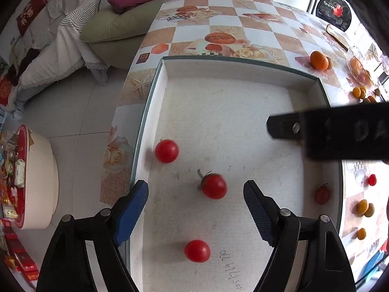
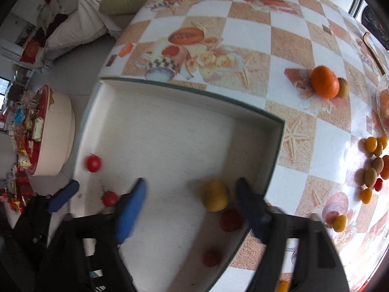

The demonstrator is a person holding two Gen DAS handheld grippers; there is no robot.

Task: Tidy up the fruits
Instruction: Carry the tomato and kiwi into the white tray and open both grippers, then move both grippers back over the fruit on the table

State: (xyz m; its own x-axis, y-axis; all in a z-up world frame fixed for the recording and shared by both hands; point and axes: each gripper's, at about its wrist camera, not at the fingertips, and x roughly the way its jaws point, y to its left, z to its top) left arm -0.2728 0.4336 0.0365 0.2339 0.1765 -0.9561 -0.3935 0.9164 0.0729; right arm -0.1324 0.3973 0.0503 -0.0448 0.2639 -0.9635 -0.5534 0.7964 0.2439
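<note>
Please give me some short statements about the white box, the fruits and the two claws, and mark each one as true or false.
1. The shallow white rectangular box holds several small round red tomatoes. True.
2. The left claw grips a tomato. False: it is open, holding nothing.
3. A yellow oval fruit lies inside the box, between the fingers of the right claw. True.
4. The large round orange fruit lies inside the box. False: it sits on the checkered tablecloth, outside.
5. The right claw is shut on the yellow fruit. False: it is open.
</note>
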